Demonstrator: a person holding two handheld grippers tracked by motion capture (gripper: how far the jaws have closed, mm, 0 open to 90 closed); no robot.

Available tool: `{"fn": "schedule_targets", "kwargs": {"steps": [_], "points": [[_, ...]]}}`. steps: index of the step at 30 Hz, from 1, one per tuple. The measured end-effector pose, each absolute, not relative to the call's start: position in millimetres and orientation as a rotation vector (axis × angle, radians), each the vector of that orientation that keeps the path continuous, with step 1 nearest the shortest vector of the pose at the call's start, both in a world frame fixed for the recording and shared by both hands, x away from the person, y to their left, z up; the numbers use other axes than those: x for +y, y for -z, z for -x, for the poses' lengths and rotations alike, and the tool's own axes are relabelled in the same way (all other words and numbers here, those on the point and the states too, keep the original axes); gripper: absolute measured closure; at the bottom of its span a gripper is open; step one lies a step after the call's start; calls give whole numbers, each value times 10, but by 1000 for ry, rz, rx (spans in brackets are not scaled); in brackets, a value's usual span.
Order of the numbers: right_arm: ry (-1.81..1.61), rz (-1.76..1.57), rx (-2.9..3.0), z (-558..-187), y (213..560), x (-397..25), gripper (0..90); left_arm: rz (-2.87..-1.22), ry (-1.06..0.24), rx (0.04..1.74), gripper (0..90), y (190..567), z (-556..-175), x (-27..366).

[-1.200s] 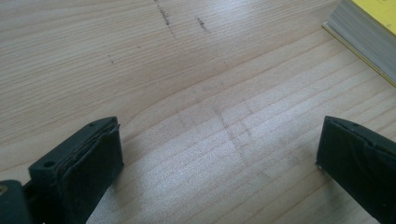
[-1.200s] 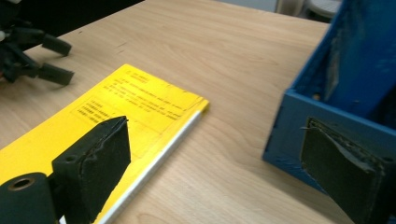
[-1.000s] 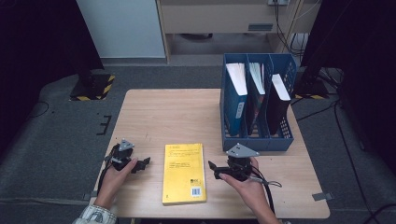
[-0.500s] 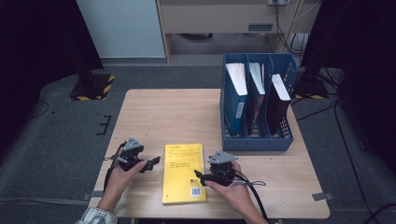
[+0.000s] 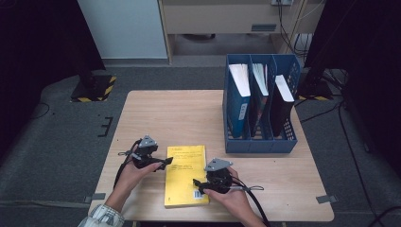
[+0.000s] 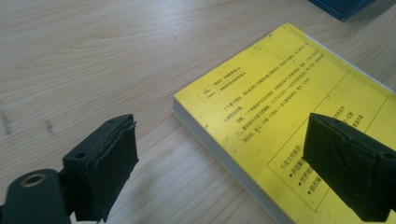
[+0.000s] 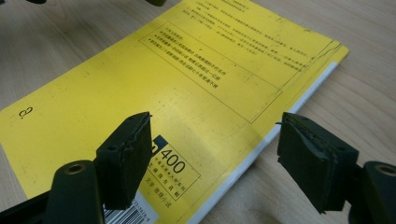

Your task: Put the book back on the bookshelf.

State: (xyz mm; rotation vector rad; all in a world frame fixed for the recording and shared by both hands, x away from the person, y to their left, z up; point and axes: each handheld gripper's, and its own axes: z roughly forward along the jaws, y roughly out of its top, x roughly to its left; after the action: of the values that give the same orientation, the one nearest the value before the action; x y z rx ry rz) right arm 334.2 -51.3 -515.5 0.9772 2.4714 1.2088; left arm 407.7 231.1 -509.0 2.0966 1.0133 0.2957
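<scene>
Over the last second we had brought both grippers in toward the yellow book (image 5: 186, 175): the left gripper (image 5: 163, 162) moved right to the book's left edge, and the right gripper (image 5: 197, 183) slid left and nearer us until it sat over the book's lower right corner. The book itself had not shifted.

It lay flat on the pale wooden bench (image 5: 179, 118), near our edge and left of a blue file rack (image 5: 259, 106) that held three upright volumes. Grey carpet surrounded the bench, with a pale cabinet behind and dark stands at either side.

From the high view we could not make out how far the jaws stood apart. The gripper views settled that: both grippers were wide open, holding nothing. In the left gripper view the book's upper left corner lay between the jaws, a scrap of the rack cut off at the top. The right gripper view showed the barcode (image 7: 126, 215) and the book's white page edge, with small print too fine to read.
</scene>
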Motion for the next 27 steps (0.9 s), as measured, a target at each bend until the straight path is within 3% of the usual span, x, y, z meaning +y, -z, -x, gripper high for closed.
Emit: {"fn": "schedule_targets", "kwargs": {"steps": [20, 27], "points": [[-1167, -1024, 2576, -3284, 5247, -506, 172, -2114, -199, 1041, 108, 5268, -4247, 2206], [-1207, -1094, 2584, -3274, 5284, -522, 177, -2102, -167, 1016, 149, 5284, -4256, 2192]]}}
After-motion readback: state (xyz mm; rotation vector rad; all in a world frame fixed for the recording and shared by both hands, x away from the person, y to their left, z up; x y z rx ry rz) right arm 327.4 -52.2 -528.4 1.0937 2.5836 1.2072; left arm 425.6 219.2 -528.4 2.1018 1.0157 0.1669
